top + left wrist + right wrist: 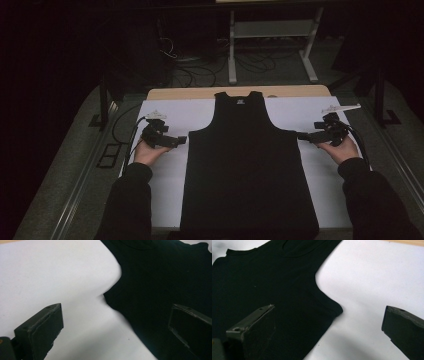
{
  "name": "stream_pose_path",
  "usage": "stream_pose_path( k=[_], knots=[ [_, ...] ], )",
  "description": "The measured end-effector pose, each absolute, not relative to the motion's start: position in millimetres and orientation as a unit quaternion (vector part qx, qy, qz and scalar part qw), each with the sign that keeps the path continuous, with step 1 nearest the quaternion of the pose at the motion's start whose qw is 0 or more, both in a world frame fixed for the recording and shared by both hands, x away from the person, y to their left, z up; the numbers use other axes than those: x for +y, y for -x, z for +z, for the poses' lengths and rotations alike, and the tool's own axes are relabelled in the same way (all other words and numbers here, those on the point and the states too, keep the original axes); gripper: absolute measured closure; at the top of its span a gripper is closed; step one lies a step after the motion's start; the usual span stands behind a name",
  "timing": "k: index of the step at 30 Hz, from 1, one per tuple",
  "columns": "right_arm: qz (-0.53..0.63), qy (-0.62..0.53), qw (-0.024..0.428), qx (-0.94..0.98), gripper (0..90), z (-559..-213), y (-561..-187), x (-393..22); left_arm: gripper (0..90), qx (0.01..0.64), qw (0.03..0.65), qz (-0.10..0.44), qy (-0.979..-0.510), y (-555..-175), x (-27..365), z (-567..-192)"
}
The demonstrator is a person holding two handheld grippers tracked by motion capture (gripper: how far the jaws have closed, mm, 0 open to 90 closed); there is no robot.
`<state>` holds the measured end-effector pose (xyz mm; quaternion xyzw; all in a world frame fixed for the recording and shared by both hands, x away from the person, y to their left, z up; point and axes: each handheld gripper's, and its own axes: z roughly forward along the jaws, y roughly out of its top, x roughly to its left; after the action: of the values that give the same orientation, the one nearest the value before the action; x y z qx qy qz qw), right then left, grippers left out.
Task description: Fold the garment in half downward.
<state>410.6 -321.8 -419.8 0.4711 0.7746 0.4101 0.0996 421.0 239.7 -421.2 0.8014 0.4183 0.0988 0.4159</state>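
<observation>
Black tank top (250,165) lies flat at the centre of the white sheet (185,112) in the high view, straps toward 12 o'clock; the left gripper (177,141) sits at its 9 o'clock, the right gripper (304,135) at 3 o'clock, both just beside the armpits. In the left gripper view, the jaws stand wide, straddling the armpit corner (106,293). In the right gripper view, jaws likewise wide around the other corner (338,308). Likely a fold is about to start; next, each must close on its side edge.
</observation>
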Motion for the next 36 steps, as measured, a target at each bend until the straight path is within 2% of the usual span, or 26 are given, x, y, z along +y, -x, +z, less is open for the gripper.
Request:
stream_pose_path(
  k=[14, 36],
  knots=[
    [0.402, -0.475, 0.080, 0.779, 4.8, -433, -419, -317, 0.4, 0.421, 0.419, 0.084, -0.800, -428, 230, -434],
    [0.384, -0.474, 0.064, 0.790, 22.0, -451, -428, -309, 21.8, 0.425, 0.429, 0.071, -0.794, -436, 222, -449]
  ],
)
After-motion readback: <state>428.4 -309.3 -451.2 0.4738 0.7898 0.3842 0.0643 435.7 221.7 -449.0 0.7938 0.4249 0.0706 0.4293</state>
